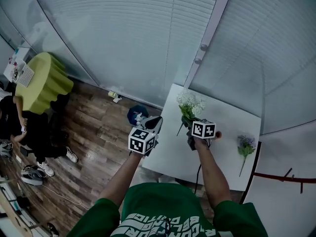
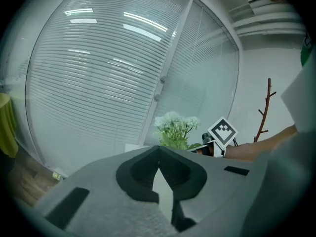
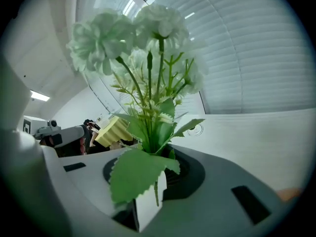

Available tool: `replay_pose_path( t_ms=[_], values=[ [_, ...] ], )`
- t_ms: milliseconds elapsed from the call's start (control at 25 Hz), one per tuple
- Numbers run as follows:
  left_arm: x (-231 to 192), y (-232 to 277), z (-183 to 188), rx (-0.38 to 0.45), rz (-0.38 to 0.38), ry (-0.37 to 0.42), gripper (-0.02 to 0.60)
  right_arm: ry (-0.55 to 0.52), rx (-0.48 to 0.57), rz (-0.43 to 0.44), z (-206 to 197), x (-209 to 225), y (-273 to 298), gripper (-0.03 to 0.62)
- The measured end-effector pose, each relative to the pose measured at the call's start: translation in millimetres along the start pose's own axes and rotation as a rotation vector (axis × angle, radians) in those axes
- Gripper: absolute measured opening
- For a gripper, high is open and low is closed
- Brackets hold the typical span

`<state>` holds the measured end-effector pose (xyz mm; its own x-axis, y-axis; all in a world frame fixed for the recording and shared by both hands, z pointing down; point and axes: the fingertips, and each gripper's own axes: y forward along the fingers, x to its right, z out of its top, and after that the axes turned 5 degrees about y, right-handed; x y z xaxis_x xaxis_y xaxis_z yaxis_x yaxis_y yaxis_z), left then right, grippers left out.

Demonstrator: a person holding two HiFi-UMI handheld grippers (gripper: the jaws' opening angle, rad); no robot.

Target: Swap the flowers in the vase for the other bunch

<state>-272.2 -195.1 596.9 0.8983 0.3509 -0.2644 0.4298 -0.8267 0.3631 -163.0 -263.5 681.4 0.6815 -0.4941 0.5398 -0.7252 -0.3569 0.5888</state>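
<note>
**A:** White bunch – where is it held?

**B:** It's gripped at the stems btwn the fingers of the right gripper. They're closed on it. Leaves are spread right at the tips, and the blooms are carried up & ahead of them, over the worktop.

**A:** Other bunch?

**B:** The purple bunch is laid flat on the worktop, off to the right of the right fingers, well apart and untouched.

**A:** Left gripper?

**B:** Its fingers are seen closed, tip to tip, w/ nothing btwn them. It's held just left of the right gripper, past the worktop's left edge. The white bunch is seen ahead of its tips, a bit to the right, w/ the right gripper's marker cube beside it.

**A:** Beyond that?

**B:** Blinds are seen ahead of both sets of fingers.
</note>
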Motion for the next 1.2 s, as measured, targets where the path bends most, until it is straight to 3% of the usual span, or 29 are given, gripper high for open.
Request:
replay_pose_path(
  t_ms=[320, 680, 880, 1200],
  values=[
    [-43.9, 25.2, -7.0, -0.067, -0.073, -0.002, 0.008, 0.263, -0.173, -0.022, -46.7, 33.3, 62.0, 0.075],
    [-86.0, 52.3, -25.0, -0.143, -0.149, -0.008, 0.008, 0.524, -0.282, -0.102, -96.6, 71.9, 104.0, 0.075],
    [-93.7, 64.6, -32.2, -0.165, -0.190, -0.025, 0.008, 0.574, -0.273, -0.125, -103.5, 80.7, 109.3, 0.077],
    [-92.2, 62.1, -41.2, -0.185, -0.256, -0.040, 0.008, 0.597, -0.165, -0.148, -99.8, 76.1, 109.5, 0.114]
  ],
)
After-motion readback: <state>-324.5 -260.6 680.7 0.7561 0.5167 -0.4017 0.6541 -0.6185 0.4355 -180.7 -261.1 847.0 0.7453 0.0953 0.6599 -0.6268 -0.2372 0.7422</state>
